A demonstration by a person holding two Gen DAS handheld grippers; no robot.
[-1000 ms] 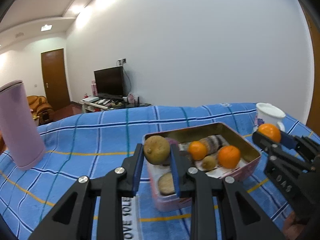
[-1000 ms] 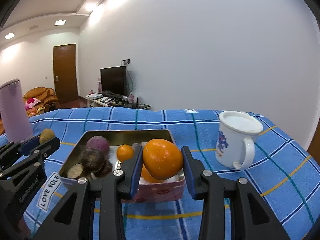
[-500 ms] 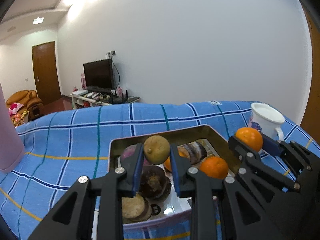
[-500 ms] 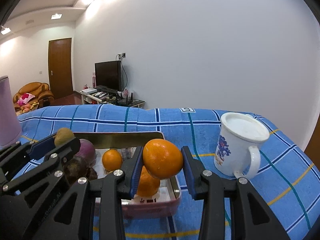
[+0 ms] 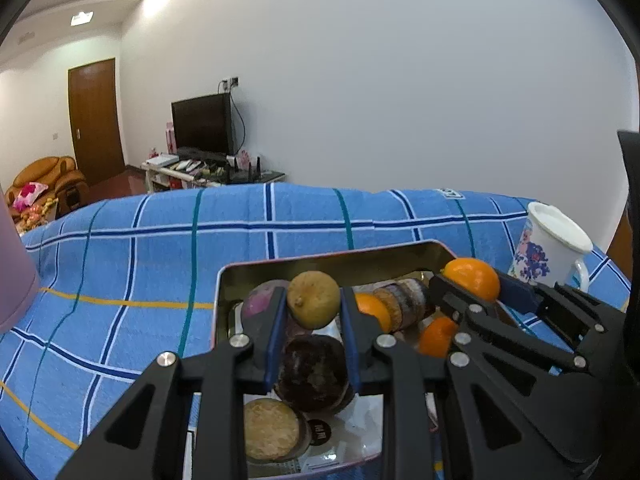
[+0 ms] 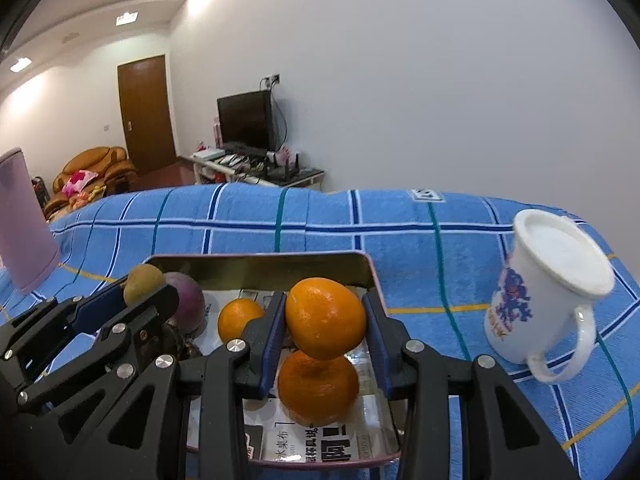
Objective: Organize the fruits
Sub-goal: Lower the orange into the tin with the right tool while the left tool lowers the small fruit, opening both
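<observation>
My left gripper (image 5: 313, 307) is shut on a brown-green round fruit (image 5: 314, 299), held over the left part of a pink metal tin (image 5: 320, 258). My right gripper (image 6: 325, 325) is shut on an orange (image 6: 325, 318), held over the tin (image 6: 264, 258) near its right side. The tin holds two more oranges (image 6: 318, 388) (image 6: 238, 318), a purple fruit (image 6: 188, 302), dark wrinkled fruits (image 5: 314, 372) and a tan cut piece (image 5: 270, 428). In the left wrist view the right gripper (image 5: 472, 286) sits at right with its orange (image 5: 474, 282). In the right wrist view the left gripper (image 6: 138, 294) sits at left.
A white floral mug (image 6: 548, 284) stands on the blue checked cloth (image 6: 400, 232) right of the tin. A tall pink cup (image 6: 24, 220) stands far left. Printed paper (image 6: 316, 446) lines the tin's floor. Beyond the cloth are a TV, a door and a sofa.
Both grippers have moved forward and slightly down over the tin, each still holding its fruit. The tin now lies directly beneath both, and the pink cup has slid toward the left edge.
</observation>
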